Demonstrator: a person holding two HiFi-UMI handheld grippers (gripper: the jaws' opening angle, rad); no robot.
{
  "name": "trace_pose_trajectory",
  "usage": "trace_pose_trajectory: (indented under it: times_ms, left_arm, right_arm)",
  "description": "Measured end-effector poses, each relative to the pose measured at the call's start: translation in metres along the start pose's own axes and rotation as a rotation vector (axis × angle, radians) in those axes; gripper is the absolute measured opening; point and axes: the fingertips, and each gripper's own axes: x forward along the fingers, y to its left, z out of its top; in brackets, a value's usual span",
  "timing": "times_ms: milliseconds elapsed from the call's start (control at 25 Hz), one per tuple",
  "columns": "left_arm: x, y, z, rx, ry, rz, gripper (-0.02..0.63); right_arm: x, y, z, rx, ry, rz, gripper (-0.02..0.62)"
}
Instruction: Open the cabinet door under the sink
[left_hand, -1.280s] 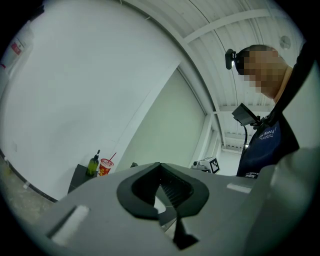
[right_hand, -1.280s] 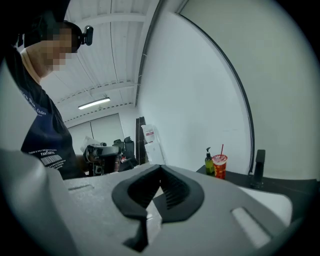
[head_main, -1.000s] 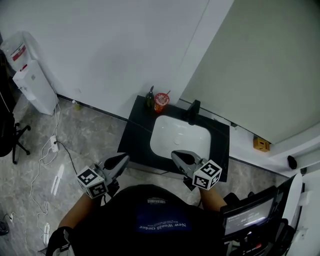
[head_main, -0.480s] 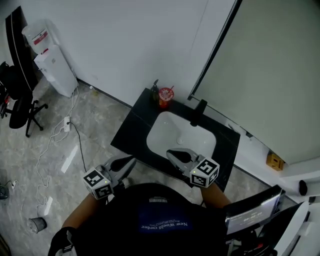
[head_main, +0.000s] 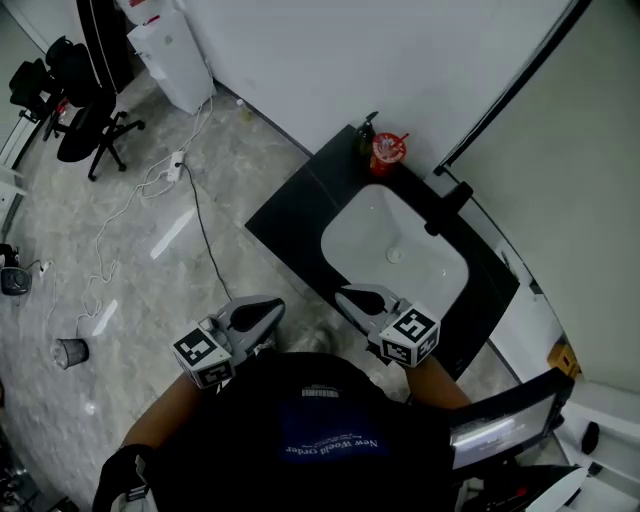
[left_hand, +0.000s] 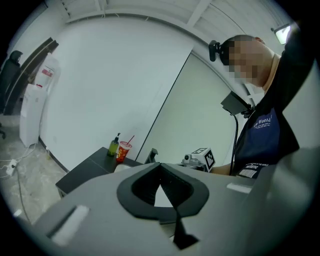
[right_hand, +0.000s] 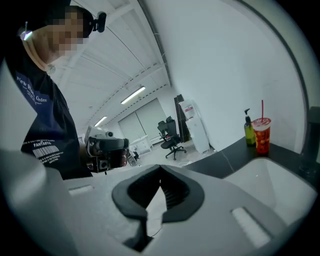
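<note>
1. The cabinet door lies below the front edge of the black rectangular stone countertop that carries the white ceramic sink basin. No view shows the door.
2. The left gripper and the right gripper both have their jaws together and hold nothing.
3. The door is probably a stiff, light hinged panel. Take it by its handle or its free edge.

Black shirt, blue printed panel

We see the sink set in the counter, centre right of the frame. A cup and bottle stand at its upper corner.
</note>
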Motion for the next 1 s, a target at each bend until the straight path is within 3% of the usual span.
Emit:
trace_pose_trajectory:
  times_ms: [160,320,720,1000]
  left_arm:
    - [-0.014,0.021,-0.026,-0.04,0.002,0.067,0.0]
    - [-0.026,0.04,-0.047,-0.054,-0.002,0.079,0.0]
    - [-0.056,0.1,-0.112,-0.076,0.05,0.029,0.0]
    - [-0.078,0.126,-0.177,-0.112,0.07,-0.024,0.0]
  right_arm:
    - [0.028,0.011,-0.028,-0.007,0.085,0.046,0.002]
    - [0.056,0.022,-0.052,-0.022,0.16,0.062,0.003]
    - [0.129,0.03,-0.11,-0.083,0.279,0.017,0.01]
    - [0.173,0.023,-0.177,-0.187,0.367,-0.085,0.089]
